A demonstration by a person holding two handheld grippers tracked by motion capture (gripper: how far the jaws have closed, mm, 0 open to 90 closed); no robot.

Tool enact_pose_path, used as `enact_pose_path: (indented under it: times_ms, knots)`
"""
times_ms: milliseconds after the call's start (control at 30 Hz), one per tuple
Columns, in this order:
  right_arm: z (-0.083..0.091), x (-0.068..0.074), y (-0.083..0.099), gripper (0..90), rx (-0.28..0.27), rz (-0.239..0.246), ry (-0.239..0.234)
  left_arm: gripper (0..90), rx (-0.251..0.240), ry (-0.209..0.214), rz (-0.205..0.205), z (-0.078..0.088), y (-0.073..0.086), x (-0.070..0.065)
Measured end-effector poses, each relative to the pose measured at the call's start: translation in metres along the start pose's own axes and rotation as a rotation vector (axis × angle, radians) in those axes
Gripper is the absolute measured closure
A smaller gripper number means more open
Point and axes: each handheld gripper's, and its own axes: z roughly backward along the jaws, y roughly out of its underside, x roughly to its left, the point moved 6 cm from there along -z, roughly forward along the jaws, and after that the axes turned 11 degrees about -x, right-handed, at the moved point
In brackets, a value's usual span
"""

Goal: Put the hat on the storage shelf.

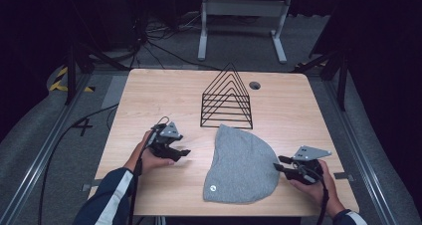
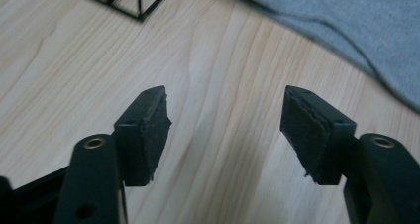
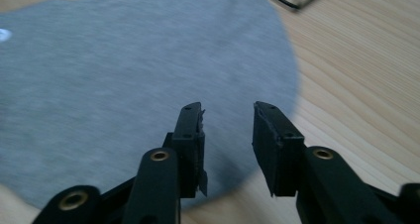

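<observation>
Dark surroundings close in on a pale wooden table (image 1: 149, 93) with rounded corners, standing on grey carpet where black cables trail along the floor and a white frame on two feet stands beyond the far edge. A small round hole (image 1: 255, 85) sits in the tabletop near its far edge.

On the near left, the left gripper (image 1: 183, 154) is held in a hand above bare wood, its jaws pointing right toward the middle of the table. In the left gripper view its pads (image 2: 153, 130) stand well apart with nothing between them, only wood grain beneath. On the near right, the right gripper (image 1: 279, 164) points left; its jaws stand at a narrower gap, parted and holding nothing, and in the right gripper view they hover just over the near right edge of the grey beanie (image 3: 124, 70).

That beanie (image 1: 241, 163) lies flat on the near middle of the table between the two grippers, its rounded crown toward the far side and a small pale tag near its near left edge. The left gripper is apart from it; the right one is just beside its right edge.

Just beyond the beanie stands a black wire rack (image 1: 226, 99) of nested triangular frames, upright and holding nothing.
</observation>
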Motion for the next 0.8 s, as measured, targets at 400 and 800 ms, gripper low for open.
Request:
enact_pose_path:
  times_ms: [400, 800]
  knots:
    - [-0.040, 0.100, -0.020, 75.3, -0.022, 0.108, -0.303, 43.1, -0.010, 0.099, -0.160, -0.064, -0.050, -0.037]
    - [-0.050, 0.120, -0.008, 76.1, 0.048, 0.147, -0.375, 47.1, 0.043, 0.131, -0.171, -0.101, -0.052, -0.040]
